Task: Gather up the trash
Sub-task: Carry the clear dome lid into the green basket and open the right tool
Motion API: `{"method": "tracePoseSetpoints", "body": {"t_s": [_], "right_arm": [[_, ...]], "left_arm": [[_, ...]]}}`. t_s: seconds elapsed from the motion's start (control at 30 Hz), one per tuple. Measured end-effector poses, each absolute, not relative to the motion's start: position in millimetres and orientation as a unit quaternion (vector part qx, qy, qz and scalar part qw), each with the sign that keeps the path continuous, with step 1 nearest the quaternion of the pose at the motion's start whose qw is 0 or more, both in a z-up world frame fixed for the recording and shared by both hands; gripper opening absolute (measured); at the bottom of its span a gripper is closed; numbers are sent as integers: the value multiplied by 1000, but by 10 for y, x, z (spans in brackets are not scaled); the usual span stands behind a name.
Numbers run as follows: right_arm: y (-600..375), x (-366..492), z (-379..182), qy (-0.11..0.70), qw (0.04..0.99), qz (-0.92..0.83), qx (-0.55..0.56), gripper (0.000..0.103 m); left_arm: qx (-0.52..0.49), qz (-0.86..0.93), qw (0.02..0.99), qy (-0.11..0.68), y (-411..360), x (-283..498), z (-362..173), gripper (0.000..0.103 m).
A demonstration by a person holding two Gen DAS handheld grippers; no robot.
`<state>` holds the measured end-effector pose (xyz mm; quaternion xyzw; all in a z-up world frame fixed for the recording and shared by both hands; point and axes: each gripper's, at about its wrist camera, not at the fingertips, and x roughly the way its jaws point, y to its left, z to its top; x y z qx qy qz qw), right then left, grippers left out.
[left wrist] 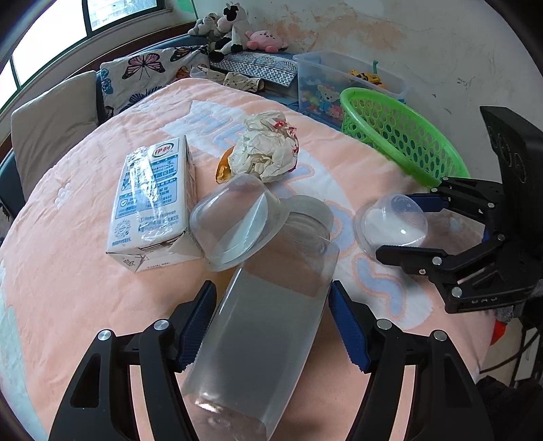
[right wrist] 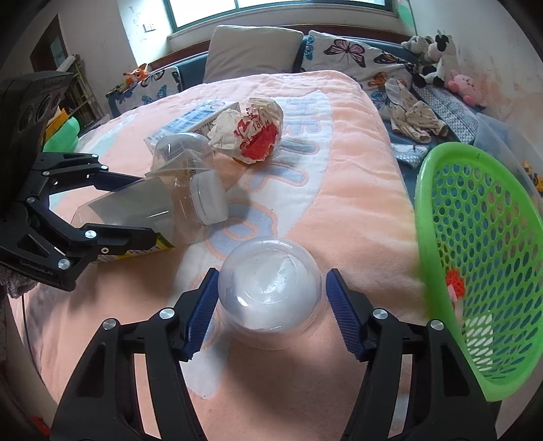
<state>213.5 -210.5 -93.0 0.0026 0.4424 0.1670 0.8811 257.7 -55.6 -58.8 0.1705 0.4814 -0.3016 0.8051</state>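
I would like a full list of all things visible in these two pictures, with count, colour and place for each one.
blanket: one, peach with pale blue letters, under all the trash
clear jar: one, white cap, lying between the left gripper's fingers
dome lid: one, clear, between the right gripper's fingers
clear cup: one, tipped against the jar
milk carton: one, white and blue, lying left of the cup
crumpled wrapper: one, white and red, mid-blanket
basket: one, green, right edge
plush toys: several, far corner
toy bin: one, clear, behind basket
left gripper: black, blue pads, open
right gripper: same, open
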Motion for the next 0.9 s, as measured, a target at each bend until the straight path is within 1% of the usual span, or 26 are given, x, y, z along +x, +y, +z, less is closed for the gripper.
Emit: {"method": "tracePoseSetpoints", "body": {"t_s": [0.13,0.37,0.5,0.9], "right_arm": [[-2130,2108,-911,440,882,171,10,64],[-2189,1980,-799,431,885,175,26,64],[-2268,1908,-727,425,888,172,33,64],[-2581,1805,-574,414,897,145,59,64]], "left_arm": [[169,-297,810,476,-599,2549,-590,61],[172,-280,818,473,-646,2476,-587,59],[159,-283,815,480,-658,2426,-587,58],[181,-266,812,488,-769,2416,-619,62]]}}
